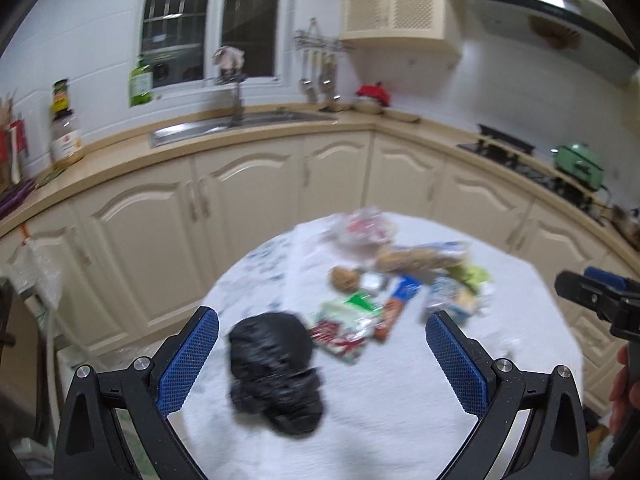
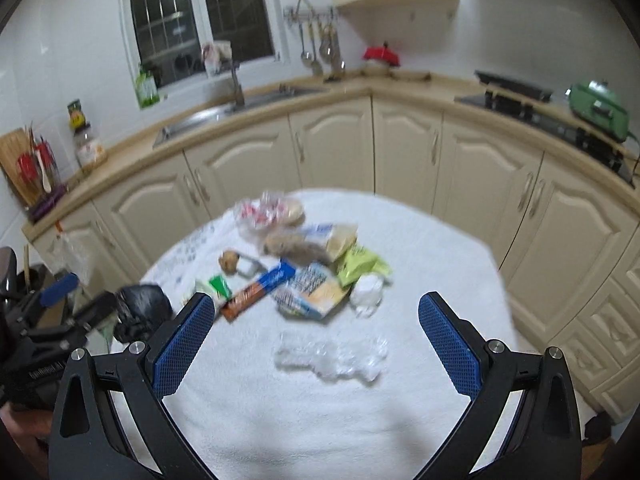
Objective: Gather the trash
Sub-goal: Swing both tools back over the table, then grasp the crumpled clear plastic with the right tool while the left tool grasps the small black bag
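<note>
Both grippers spread and empty above the littered table

Your left gripper (image 1: 322,354) hangs with fingers apart over the crumpled black bag (image 1: 274,372) at the table's near left; your right gripper (image 2: 316,338) is likewise spread, holding nothing, over the crushed clear plastic (image 2: 332,356). That clear film is thin and hard to see on the white tablecloth (image 2: 420,248), so the pads may pinch cloth with it and drag the pile. The wrapper heap (image 2: 296,276) lies just beyond, pieces overlapping, so one grab could scatter the neighbours. Far behind, the sink (image 1: 240,124) and the green pot (image 1: 578,164) stand well apart, no obstruction.
</note>
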`<state>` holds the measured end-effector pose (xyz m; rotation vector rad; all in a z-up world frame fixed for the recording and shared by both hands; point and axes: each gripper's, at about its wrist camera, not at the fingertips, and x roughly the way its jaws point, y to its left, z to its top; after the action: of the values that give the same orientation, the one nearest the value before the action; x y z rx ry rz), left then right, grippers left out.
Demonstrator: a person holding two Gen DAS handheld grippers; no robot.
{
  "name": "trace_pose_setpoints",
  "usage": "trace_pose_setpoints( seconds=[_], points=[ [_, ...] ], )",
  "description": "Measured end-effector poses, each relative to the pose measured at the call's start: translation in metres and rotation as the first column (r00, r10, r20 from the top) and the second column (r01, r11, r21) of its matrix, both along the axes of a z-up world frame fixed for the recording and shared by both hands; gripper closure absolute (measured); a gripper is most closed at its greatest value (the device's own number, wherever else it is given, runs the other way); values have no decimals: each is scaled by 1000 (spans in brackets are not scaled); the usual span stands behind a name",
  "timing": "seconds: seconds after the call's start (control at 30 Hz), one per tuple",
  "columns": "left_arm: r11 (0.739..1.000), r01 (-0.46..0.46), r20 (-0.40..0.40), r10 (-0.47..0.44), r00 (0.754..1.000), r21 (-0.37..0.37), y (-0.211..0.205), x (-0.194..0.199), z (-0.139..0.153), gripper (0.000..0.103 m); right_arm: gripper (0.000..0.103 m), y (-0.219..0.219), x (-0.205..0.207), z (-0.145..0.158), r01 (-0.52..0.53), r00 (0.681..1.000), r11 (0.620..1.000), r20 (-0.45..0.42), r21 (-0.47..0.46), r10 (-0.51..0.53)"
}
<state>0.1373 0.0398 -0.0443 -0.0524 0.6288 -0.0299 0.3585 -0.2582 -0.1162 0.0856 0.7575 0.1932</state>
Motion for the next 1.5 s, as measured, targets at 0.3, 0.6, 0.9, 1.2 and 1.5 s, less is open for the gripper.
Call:
trace_pose_setpoints(
  seconds=[0.3, 0.6, 0.9, 1.2, 1.5],
  points=[
    [996, -87, -145, 82, 986, -28, 1, 52, -35, 1, 0, 14, 20, -56, -35, 990, 999, -140, -12, 33],
    [994, -91, -236, 75, 969, -58, -10, 122, -64, 1, 1, 17, 41, -100, -57, 972, 996, -232, -64, 41],
    [997, -19, -299, -6, 954, -81, -19, 185, -90, 40, 34, 17, 47, -125, -81, 963, 986, -265, -145, 40],
    [997, 1, -283, -23, 959, -78, -30, 208, -84, 42, 67, -10, 44, -120, -49, 969, 995, -245, -87, 26],
    [998, 24, -244, -36, 969, -51, -49, 229, -78, 42, 74, 1, 55, -118, -112, 972, 991, -213, -72, 94]
  ],
)
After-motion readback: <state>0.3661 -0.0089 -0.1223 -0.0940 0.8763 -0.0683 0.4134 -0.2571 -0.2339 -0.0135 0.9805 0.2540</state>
